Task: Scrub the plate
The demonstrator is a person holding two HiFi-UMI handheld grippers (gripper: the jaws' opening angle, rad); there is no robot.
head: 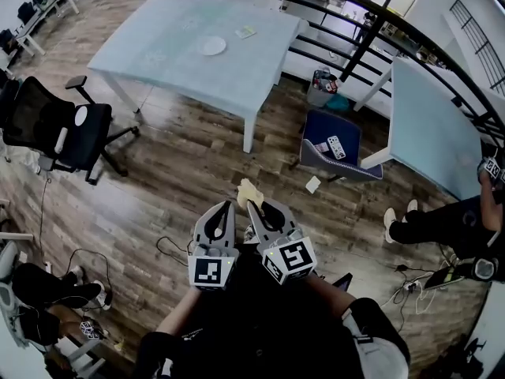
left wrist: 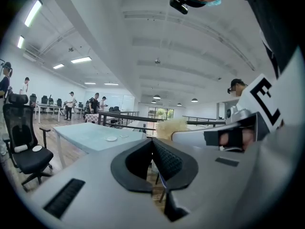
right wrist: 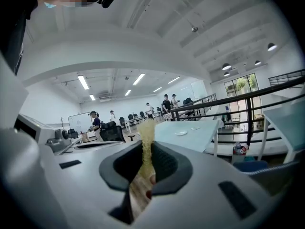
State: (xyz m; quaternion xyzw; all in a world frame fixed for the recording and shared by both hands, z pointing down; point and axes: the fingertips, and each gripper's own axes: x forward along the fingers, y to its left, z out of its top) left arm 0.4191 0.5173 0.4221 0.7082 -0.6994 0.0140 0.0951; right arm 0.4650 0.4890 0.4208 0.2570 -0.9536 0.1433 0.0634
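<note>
A white plate (head: 211, 46) lies on the pale blue table (head: 158, 30), far ahead of me across the wooden floor. It appears small in the left gripper view (left wrist: 111, 139) and the right gripper view (right wrist: 180, 133). My right gripper (head: 253, 206) is shut on a yellow sponge (head: 250, 192), which sticks up between its jaws (right wrist: 146, 137). My left gripper (head: 228, 206) is beside it, jaws together with nothing in them (left wrist: 153, 144). Both are held close to my body, well short of the table. The sponge (left wrist: 167, 128) also shows past the left gripper's tip.
A black office chair (head: 59, 129) stands left of the table and a blue chair (head: 331, 144) to its right. A second table (head: 430, 125) and a black railing (head: 371, 22) are at the right. A seated person (head: 442, 221) and floor cables (head: 170, 251) are nearby.
</note>
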